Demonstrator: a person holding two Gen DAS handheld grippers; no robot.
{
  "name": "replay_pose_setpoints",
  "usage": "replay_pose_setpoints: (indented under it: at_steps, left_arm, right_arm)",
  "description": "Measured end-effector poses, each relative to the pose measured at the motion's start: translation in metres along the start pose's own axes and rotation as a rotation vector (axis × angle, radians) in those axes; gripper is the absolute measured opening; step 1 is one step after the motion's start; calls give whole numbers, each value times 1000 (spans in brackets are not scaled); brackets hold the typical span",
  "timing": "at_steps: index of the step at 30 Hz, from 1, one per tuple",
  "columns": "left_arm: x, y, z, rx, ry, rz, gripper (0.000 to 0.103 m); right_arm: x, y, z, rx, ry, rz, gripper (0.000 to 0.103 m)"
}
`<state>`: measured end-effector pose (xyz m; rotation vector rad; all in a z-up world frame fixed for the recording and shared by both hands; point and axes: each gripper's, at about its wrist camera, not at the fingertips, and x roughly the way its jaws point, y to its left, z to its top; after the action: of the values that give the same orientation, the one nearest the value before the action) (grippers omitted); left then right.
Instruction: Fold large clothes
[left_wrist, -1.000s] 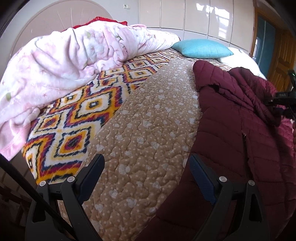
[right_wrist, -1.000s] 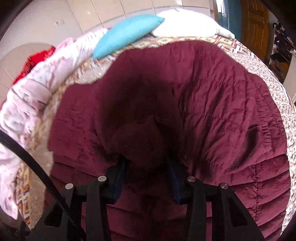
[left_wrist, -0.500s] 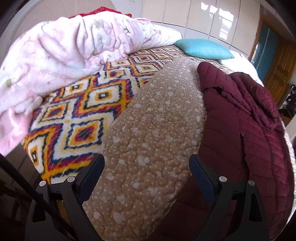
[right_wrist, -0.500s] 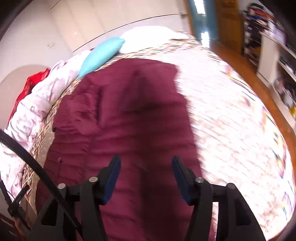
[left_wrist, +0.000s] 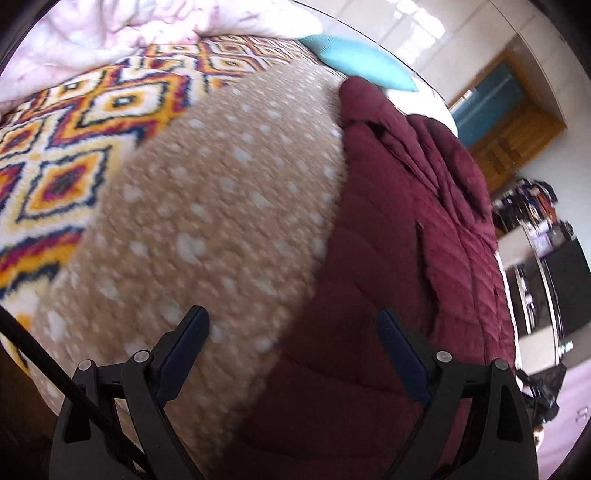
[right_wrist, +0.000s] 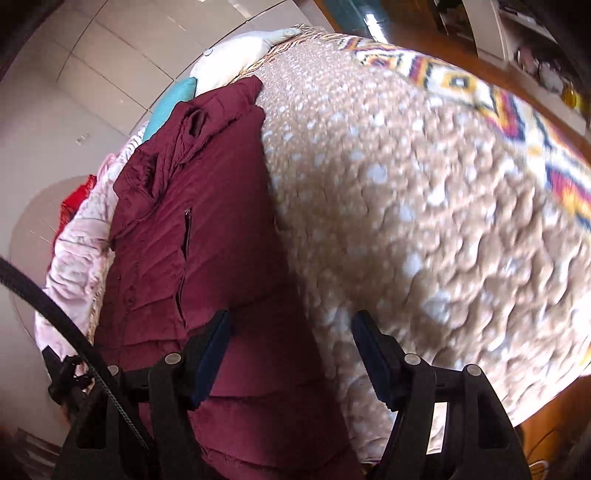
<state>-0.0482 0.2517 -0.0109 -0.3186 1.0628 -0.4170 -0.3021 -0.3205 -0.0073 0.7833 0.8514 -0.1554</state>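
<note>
A maroon quilted jacket (left_wrist: 406, 221) lies lengthwise on the bed, collar toward the pillows and a zip pocket facing up. In the left wrist view my left gripper (left_wrist: 291, 314) hovers over the jacket's near left edge. Its jaws are wide and closing slightly, and they grip nothing. In the right wrist view the jacket (right_wrist: 207, 221) fills the left half. My right gripper (right_wrist: 291, 315) hangs above the jacket's right edge, where it meets the beige quilt (right_wrist: 406, 184). Its jaws are opening and the pads press on nothing.
The beige dotted quilt (left_wrist: 221, 203) lies over a bright diamond-pattern blanket (left_wrist: 74, 129). A pink duvet (left_wrist: 110, 33) is heaped at the far side beside a blue pillow (left_wrist: 362, 62). A white pillow (right_wrist: 236, 55) sits at the head. Wooden door (left_wrist: 513, 129) and dark cabinet (left_wrist: 554, 277) stand beyond the bed.
My right gripper let go of the bunched maroon fabric, opened and swept across to the jacket's right edge. My left gripper tipped downward and turned toward the jacket's near edge.
</note>
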Motion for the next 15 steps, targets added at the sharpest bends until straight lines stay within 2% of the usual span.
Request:
replay_pose_setpoints:
  at_steps: [2, 5, 8, 11, 15]
  left_arm:
    - [-3, -11, -14, 48, 23, -20, 87]
    - [-10, -19, -36, 99, 51, -75, 83]
    - [-22, -24, -55, 146, 34, -57, 79]
    - [-30, -19, -67, 142, 28, -68, 79]
    - [-33, -9, -80, 115, 44, -74, 79]
  right_arm:
    - [-5, 3, -10, 0, -14, 49, 75]
    - [-8, 5, -27, -3, 15, 130, 75]
    - [-15, 11, -48, -50, 19, 130, 76]
    - [-19, 8, -69, -51, 68, 178, 76]
    - [-18, 3, -97, -74, 111, 188, 76]
